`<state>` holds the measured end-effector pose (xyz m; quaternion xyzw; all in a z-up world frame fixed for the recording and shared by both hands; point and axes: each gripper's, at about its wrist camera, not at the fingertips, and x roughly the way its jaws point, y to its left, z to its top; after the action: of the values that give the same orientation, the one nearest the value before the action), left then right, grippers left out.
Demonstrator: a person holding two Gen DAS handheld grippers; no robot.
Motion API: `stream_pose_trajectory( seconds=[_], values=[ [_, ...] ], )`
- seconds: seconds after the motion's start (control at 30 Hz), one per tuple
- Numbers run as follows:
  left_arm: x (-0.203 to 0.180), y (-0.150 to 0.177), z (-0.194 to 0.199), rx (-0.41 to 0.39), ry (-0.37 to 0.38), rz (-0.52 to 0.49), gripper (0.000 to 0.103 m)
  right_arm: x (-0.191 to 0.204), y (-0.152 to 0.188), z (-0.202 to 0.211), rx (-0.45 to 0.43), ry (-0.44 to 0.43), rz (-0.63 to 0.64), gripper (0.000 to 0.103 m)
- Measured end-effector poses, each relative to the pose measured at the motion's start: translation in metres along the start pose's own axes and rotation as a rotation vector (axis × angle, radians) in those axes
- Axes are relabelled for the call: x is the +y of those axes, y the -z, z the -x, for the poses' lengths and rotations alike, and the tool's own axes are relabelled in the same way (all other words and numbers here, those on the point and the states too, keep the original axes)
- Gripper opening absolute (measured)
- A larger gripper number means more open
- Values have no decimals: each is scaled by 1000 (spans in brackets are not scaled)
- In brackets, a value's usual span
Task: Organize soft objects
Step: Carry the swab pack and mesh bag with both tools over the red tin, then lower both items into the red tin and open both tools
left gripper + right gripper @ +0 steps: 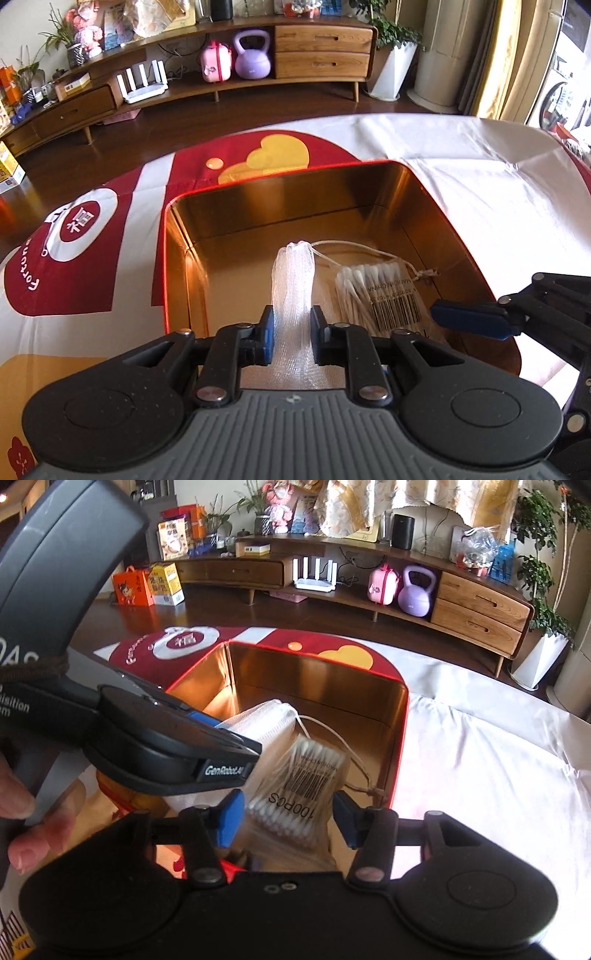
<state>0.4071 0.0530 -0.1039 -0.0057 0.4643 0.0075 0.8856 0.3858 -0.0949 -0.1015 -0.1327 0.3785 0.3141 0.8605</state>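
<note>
Two soft items already sit inside the red tin box (369, 184) with its gold lining, seen from the left wrist: a white mesh net pouch (293, 280) with a drawstring and a clear bag of cotton swabs (373, 291) just beside it on the right. The left hand-held gripper (292, 332) has its blue pads pressed against the pouch, clamped on its near end over the box. The swab bag carries a barcode and the words "MADE IN CHINA". The desk's cloth (461, 155) shows a red badge with the character "福" and part of a word, perhaps "Fortune".

From the right wrist, the right hand-held gripper (288, 818) stands with its fingers apart on either side of the swab bag (303, 790), which appears released and resting in the box (400, 746). "100PCS" reads on the bag; "GenRobot.AI" is printed on the left hand-held gripper (221, 768).

Judged from this, the swabs are stowed and the pouch only needs letting go; whether other items remain cannot be told.
</note>
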Motion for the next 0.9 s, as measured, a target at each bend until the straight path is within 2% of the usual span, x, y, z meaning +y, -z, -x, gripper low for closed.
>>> stream_pose_trajectory(
  seconds=[0.03,0.1,0.13,0.17,0.43,0.9],
  values=[
    [0,-1,2,-6,-1,3,29,0,0,3,-4,0,-2,56],
    [0,-1,7,-17,4,9,49,-1,0,8,-9,5,-5,56],
    [1,-1,10,-26,7,14,70,-2,-1,11,-15,8,-8,57],
    [1,-1,15,-41,7,19,73,-3,-1,15,-20,8,-12,57],
    [-2,1,52,-91,2,9,73,1,-1,51,-62,15,-29,62],
    [-7,33,134,-172,19,-1,73,14,12,122,-130,27,-58,77]
  ],
)
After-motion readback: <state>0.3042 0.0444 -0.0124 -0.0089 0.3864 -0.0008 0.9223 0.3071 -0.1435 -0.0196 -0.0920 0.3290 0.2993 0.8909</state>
